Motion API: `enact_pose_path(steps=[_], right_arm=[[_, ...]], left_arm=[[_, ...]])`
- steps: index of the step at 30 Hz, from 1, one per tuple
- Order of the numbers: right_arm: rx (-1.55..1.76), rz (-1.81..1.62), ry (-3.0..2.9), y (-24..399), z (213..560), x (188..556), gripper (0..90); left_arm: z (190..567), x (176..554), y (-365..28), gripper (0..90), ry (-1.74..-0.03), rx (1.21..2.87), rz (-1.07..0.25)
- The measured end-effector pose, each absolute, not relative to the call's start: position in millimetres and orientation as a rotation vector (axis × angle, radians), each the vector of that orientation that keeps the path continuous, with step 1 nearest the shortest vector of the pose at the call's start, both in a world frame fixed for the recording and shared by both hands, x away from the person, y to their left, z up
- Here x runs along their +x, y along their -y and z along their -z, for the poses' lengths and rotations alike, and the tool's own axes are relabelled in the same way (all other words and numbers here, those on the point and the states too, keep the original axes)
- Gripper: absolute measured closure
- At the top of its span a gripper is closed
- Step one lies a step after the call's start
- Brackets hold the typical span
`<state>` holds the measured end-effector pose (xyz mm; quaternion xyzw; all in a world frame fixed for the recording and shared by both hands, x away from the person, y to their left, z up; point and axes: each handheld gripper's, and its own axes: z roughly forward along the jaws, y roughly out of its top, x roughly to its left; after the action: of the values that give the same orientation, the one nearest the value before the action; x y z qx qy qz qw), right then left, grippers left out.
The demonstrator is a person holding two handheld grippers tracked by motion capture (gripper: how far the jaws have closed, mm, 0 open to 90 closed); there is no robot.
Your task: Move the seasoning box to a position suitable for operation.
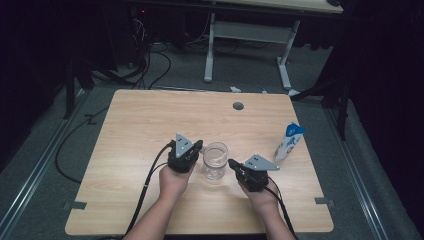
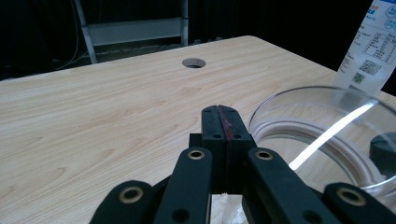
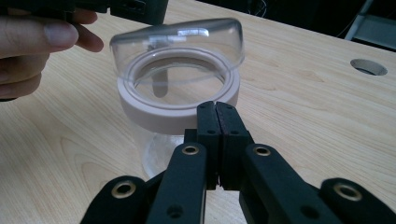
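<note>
A clear glass jar (image 1: 215,161) stands upright on the wooden table (image 1: 145,125), between my two grippers. In the right gripper view the jar (image 3: 177,88) has a pale ring around its mouth and a clear lid sitting tilted on top. My left gripper (image 1: 198,146) rests just left of the jar with its jaws shut on nothing (image 2: 220,110); the jar's rim (image 2: 322,126) is close on its right. My right gripper (image 1: 232,162) lies just right of the jar, jaws shut and empty (image 3: 217,106), tips close to the ring.
A blue and white pouch (image 1: 290,141) stands upright near the table's right edge, also in the left gripper view (image 2: 371,46). A round cable hole (image 1: 238,106) sits at the far middle of the table. Beyond the table are a desk frame (image 1: 247,45) and floor cables.
</note>
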<state>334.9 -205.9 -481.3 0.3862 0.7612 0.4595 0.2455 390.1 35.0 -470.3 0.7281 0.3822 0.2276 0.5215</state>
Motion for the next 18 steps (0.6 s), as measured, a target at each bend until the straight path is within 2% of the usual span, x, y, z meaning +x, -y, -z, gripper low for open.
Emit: enact_pose_path(steps=[18], right_arm=[[1.025, -1.307, -2.044, 201.0, 474.4, 332.3, 89.1]], left_arm=[[467.8, 380.1, -42.8, 90.0, -0.896, 1.72, -0.53]])
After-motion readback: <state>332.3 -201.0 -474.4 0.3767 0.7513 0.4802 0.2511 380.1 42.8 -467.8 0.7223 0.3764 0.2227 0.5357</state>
